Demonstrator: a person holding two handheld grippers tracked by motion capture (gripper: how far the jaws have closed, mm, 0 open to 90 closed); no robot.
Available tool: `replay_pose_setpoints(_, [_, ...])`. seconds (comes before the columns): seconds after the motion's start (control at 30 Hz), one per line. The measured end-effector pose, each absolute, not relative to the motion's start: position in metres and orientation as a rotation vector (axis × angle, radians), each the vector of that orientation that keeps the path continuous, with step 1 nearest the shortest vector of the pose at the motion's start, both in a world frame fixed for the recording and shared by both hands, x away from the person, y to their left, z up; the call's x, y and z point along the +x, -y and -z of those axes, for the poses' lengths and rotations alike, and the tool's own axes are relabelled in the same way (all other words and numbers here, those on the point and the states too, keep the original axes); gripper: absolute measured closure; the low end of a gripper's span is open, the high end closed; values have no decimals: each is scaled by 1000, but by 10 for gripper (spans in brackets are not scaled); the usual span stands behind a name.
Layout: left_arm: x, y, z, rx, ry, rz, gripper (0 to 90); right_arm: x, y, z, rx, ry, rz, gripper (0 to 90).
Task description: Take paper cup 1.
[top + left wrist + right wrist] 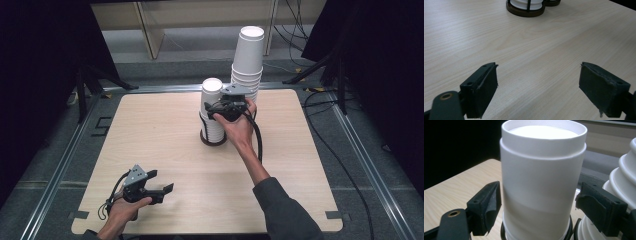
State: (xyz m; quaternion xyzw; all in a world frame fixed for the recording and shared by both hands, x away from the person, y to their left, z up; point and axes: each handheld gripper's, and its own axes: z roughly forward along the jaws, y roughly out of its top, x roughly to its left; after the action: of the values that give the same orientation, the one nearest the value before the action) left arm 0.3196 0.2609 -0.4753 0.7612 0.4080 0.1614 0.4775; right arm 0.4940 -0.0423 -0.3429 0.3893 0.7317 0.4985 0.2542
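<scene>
Two stacks of upside-down white paper cups stand in dark round holders at the middle back of the table. My right gripper (214,111) is at the short stack (211,100), open, one jaw on each side of the top cup (541,170) and close to its wall. I cannot tell whether the pads touch it. The tall stack (248,55) rises just behind and to the right, and its ribbed rims (624,177) sit beside my right jaw. My left gripper (161,181) rests low at the front left, open and holding nothing (539,82). It points toward the short stack's holder base (525,11).
The light wooden table (165,130) is bare between my left gripper and the stacks. A metal frame rail (360,155) runs along the table's sides. Cables (320,115) lie on the floor at right, and a pale shelf unit (150,25) stands behind.
</scene>
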Motion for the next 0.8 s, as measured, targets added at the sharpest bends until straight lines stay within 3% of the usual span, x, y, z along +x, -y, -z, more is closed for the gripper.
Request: replay_pose_setpoints(0.8, [320,-261,476,1846,-989,-390,149,507,19,343,1147,-1904,-1324,159])
